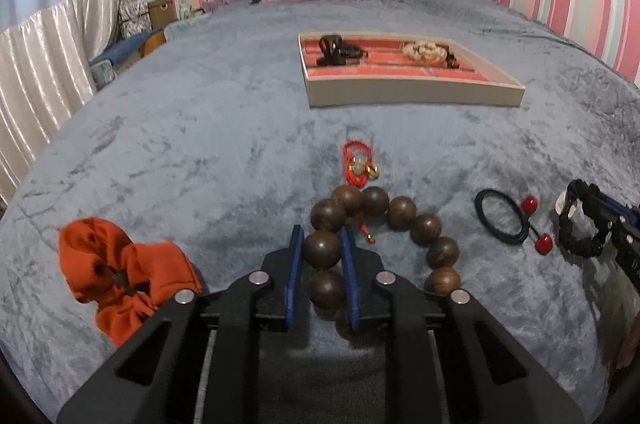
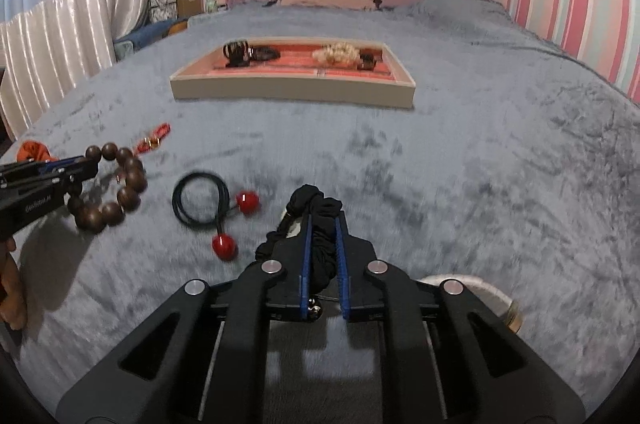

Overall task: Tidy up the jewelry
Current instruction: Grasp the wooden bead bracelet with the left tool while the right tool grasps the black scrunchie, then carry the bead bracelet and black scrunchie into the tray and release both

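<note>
In the left wrist view my left gripper (image 1: 321, 231) is shut on one brown bead of the wooden bead bracelet (image 1: 400, 210), which curls on the grey blanket. From the right wrist view, the same gripper (image 2: 90, 166) enters from the left onto the bracelet (image 2: 120, 192). My right gripper (image 2: 324, 221) is shut on a black scrunchie (image 2: 320, 202), bunched between its blue pads. The left view shows that gripper (image 1: 600, 224) at the right edge with the scrunchie (image 1: 580, 236). The beige tray (image 1: 412, 93) (image 2: 292, 91) with a red lining lies farther back.
On the blanket lie a red cord bracelet (image 1: 358, 160) (image 2: 154, 140), a black hair tie with two red balls (image 1: 500, 216) (image 2: 200, 200) and an orange scrunchie (image 1: 120, 272). The tray holds dark clips and a pale bead piece. A pale round object (image 2: 480, 290) sits beside my right gripper.
</note>
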Demonstrator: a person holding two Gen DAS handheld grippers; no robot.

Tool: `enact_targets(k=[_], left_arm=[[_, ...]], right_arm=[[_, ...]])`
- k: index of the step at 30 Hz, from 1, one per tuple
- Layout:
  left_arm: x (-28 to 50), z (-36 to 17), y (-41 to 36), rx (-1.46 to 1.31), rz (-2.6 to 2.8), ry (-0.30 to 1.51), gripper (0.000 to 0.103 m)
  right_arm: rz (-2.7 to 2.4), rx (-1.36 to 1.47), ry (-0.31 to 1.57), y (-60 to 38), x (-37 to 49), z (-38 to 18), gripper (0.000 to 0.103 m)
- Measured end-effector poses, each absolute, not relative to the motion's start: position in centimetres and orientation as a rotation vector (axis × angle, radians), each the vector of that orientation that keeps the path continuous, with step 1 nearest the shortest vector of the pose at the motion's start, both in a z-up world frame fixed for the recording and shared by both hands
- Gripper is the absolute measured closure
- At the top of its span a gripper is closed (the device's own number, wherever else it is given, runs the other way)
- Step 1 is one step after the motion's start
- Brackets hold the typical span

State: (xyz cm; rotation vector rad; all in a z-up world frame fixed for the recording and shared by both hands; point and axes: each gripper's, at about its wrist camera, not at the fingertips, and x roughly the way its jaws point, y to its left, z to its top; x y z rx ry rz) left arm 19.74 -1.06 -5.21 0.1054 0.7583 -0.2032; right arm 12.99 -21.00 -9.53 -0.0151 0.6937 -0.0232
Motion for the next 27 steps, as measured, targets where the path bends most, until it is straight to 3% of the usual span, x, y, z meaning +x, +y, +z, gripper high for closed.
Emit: enact_targets(k=[27], left_arm=[[28.1, 6.0, -5.0, 0.147, -0.279, 0.544, 0.084]], right_arm=[[-0.022, 0.001, 0.561, -25.0, 25.3, -1.0, 0.092]])
